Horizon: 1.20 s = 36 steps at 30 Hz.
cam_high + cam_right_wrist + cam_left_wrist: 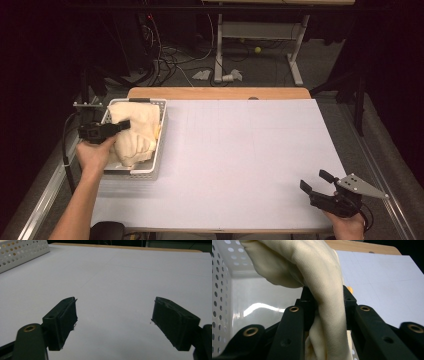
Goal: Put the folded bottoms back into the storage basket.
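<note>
- High view: a white perforated basket point(159, 145) sits at the left edge of the desk point(250, 155), which is covered in white sheeting. A cream cloth point(134, 134) is heaped inside it. The left tongs point(125, 124) reach into the basket and touch the cloth. The right tongs point(315, 182) hover near the desk's front right corner, jaws spread.
- Left gripper view: the left tongs point(325, 298) are clenched on a fold of the cream cloth point(322, 272), which drapes over and between the jaws above the basket point(222, 290).
- Right gripper view: the right tongs point(113, 315) stand wide apart and released over bare desk point(120, 272); the basket point(22, 252) corner is at upper left.
</note>
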Motion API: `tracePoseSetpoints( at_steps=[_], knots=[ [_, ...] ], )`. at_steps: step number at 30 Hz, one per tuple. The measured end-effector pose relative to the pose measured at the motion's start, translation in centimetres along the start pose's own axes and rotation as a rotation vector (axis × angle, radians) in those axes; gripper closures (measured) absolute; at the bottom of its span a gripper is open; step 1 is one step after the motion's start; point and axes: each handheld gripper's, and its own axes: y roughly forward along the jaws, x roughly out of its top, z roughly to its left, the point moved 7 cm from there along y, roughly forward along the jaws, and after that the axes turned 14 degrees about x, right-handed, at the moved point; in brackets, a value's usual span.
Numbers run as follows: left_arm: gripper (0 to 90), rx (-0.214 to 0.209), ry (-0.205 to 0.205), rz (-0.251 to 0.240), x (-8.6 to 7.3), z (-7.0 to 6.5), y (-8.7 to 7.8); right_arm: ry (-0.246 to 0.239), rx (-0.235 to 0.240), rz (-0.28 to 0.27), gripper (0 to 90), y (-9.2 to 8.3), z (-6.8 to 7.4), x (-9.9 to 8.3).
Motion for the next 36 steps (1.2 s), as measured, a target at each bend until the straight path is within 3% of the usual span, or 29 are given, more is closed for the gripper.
tracePoseSetpoints(
  at_steps=[20, 36],
  knots=[
    [69.1, 0.0, -0.017, 0.031, -0.5, -0.2, 2.6, 0.0, 0.001, 0.004, 20.6, 0.1, 0.0, 0.0],
    [68.4, 0.036, -0.006, 0.037, -0.6, -0.2, 3.8, 0.003, 0.004, 0.01, 20.6, 0.1, 0.0, -0.1]
  ],
)
